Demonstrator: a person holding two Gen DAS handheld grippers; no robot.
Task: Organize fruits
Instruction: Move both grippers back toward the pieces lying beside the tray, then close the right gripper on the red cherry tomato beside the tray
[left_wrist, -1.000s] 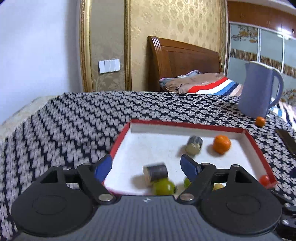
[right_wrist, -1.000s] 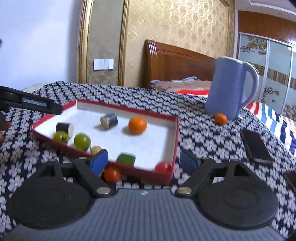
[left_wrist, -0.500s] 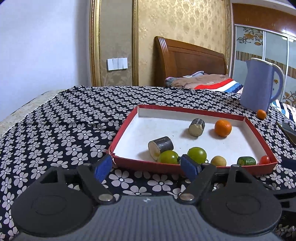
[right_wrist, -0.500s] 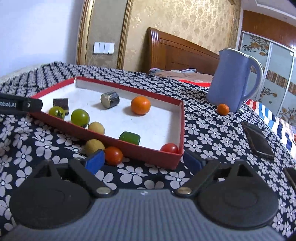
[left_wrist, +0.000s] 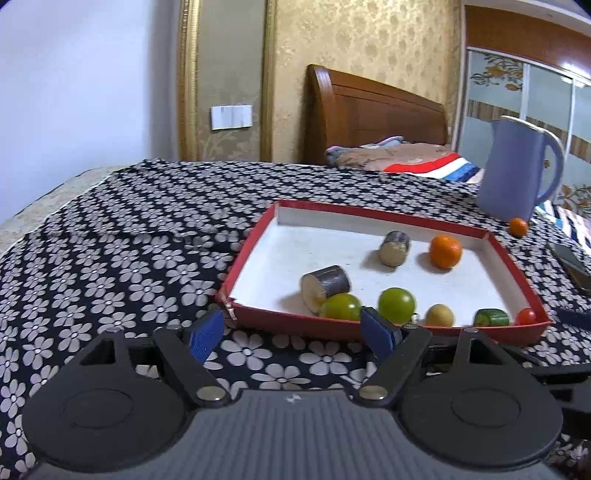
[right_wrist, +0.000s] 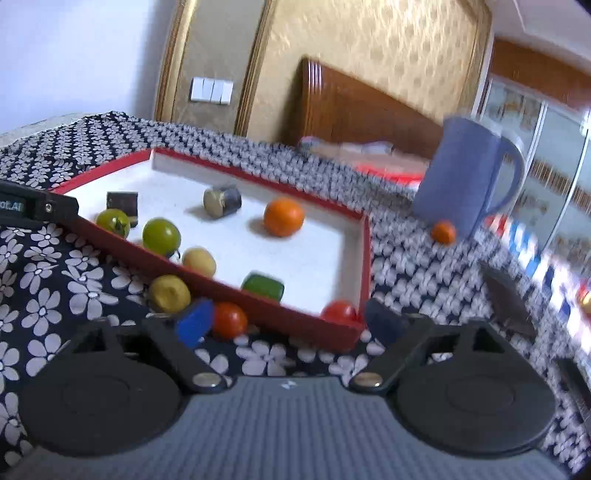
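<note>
The right hand-held gripper (right_wrist: 284, 325) is narrowing its open jaws around the red tomato (right_wrist: 229, 320), lying outside the red tray (right_wrist: 364, 254); the left hand-held gripper (left_wrist: 293, 332) is hovering open, empty.

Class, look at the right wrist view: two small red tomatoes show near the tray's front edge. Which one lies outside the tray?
The red tomato beside the right gripper's blue pad lies outside, on the flowered cloth. The other tomato sits inside the red tray's near corner.
</note>
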